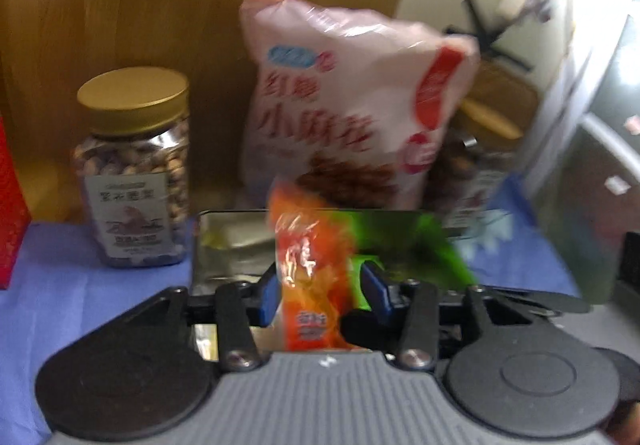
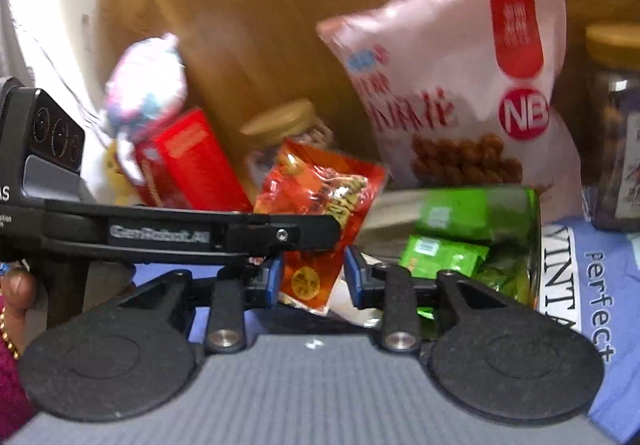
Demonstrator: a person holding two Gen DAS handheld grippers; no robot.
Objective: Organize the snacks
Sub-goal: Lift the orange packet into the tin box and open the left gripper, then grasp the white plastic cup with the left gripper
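An orange-red snack packet sits between the blue pads of my left gripper, which is shut on it, above a shiny metal tin. The same packet shows in the right wrist view, hanging from the left gripper's black arm. My right gripper is open, its pads either side of the packet's lower end without pressing it. Green packets lie in the tin to the right. A big pink bag of twists leans on the wooden board behind, also seen in the right view.
A gold-lidded jar of nuts stands at left on the blue cloth. A red box and a pastel bag sit beyond. Another jar stands at far right. A wooden board backs the scene.
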